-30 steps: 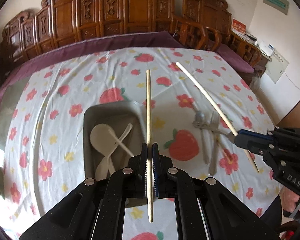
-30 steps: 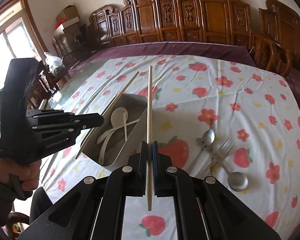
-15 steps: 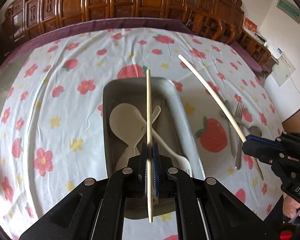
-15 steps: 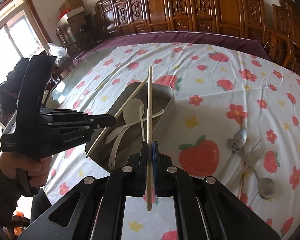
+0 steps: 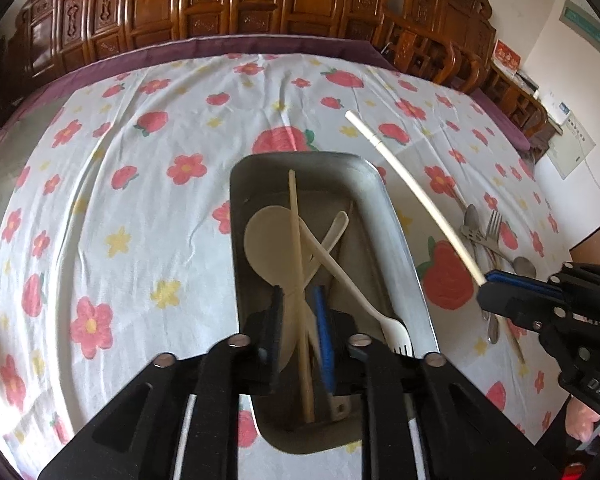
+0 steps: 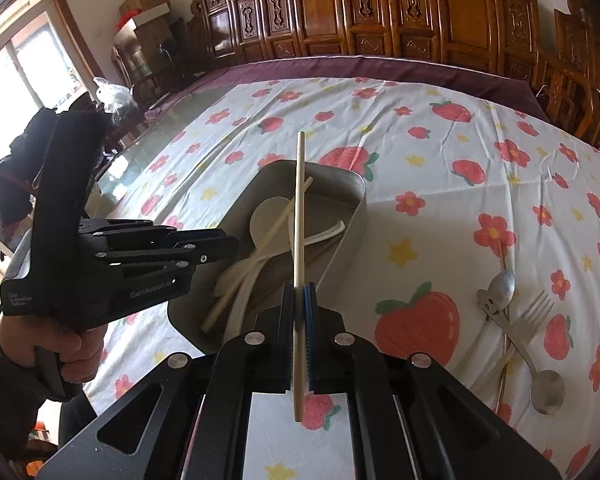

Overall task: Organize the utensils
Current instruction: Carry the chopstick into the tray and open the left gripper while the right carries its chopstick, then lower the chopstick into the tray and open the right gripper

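Note:
My left gripper (image 5: 298, 320) hangs over the metal tray (image 5: 400, 232) with its jaws opening. A pale chopstick (image 5: 296, 240) lies between the pads, which do not press on it, and it rests lengthwise in the tray. Under it lie a beige rice spoon (image 5: 262, 240) and a white plastic fork (image 5: 364, 292). My right gripper (image 6: 299, 300) is shut on a second chopstick (image 6: 299, 208), held above the tray's (image 6: 356, 216) near right side. In the left wrist view that right gripper (image 5: 488, 284) sits right of the tray, its chopstick (image 5: 412, 192) slanting up and left.
Two metal spoons and a metal fork (image 6: 512, 320) lie crossed on the flowered tablecloth (image 6: 440, 168) right of the tray. Carved wooden chairs (image 5: 220, 8) line the far edge. A hand (image 6: 64, 344) holds the left gripper at the table's left side.
The left jaws have parted and its chopstick has dropped into the tray. Both grippers moved forward and down over the tray. The right gripper still clamps its chopstick.

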